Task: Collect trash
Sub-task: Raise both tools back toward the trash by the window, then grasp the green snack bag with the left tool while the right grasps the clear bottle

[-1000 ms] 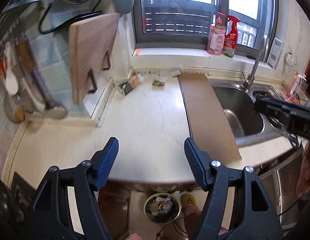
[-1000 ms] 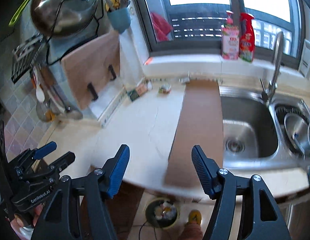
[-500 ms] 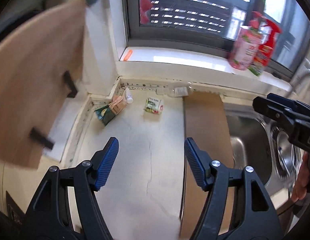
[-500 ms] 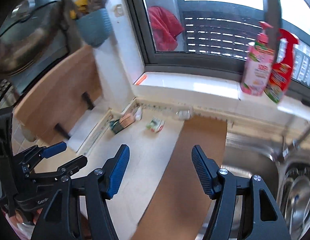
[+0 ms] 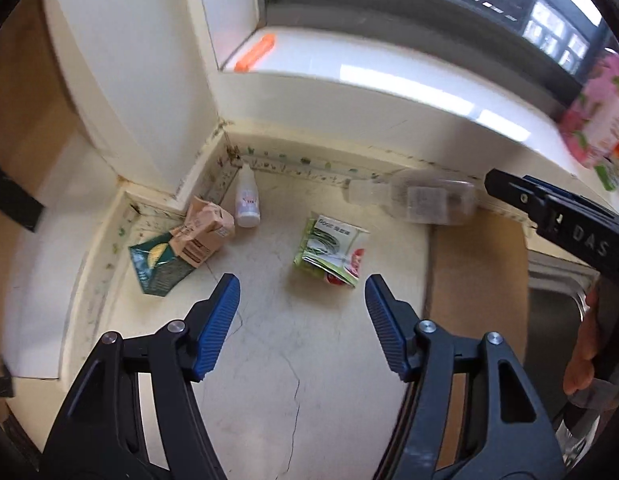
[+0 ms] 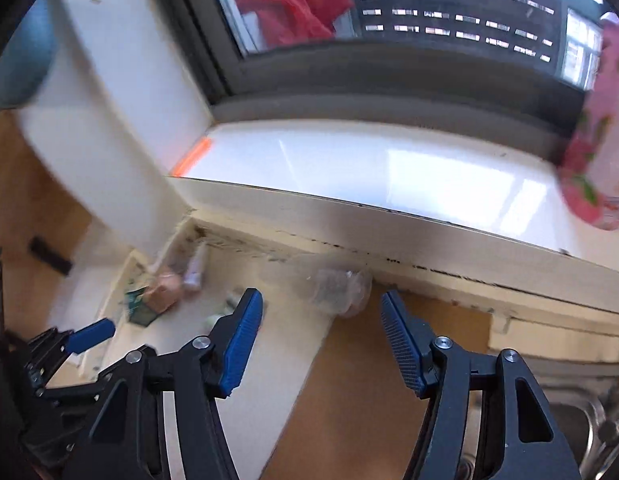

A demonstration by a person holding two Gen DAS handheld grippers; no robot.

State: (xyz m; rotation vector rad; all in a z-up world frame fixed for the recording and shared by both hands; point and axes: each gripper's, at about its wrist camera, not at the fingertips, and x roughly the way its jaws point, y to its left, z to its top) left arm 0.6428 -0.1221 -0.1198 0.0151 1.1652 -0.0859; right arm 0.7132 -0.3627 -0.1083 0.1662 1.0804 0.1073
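Trash in the back corner of the cream tabletop [image 5: 293, 360], read left to right from the left wrist view. At 10 o'clock from the left gripper [image 5: 302, 300]: dark green foil wrapper [image 5: 157, 264], flat and creased, touching a crushed tan carton [image 5: 203, 228], cardboard, dented. Just right of the carton: small white bottle [image 5: 247, 200], smooth plastic, lying with neck toward the wall. At 12 o'clock, just beyond the fingertips: green snack packet [image 5: 333, 250], glossy film, crumpled, long axis running from 11 to 5 o'clock, so roughly along the pointing line and across the gap. At 1 o'clock against the back wall: clear plastic bottle [image 5: 421, 200], on its side, long axis parallel to the wall, partly on the brown board [image 5: 477, 264].

Left fingers [image 5: 217, 324] spread and closing slightly, nothing between them; closest to the green packet. Right gripper [image 6: 321, 336] likewise spread, closing slightly, empty; clear bottle at 12 o'clock just past its tips, blurred, lying crosswise. Probably one item per hand: packet for the left, clear bottle for the right. Thin film likely to slip or fold; the bottle likely to roll.
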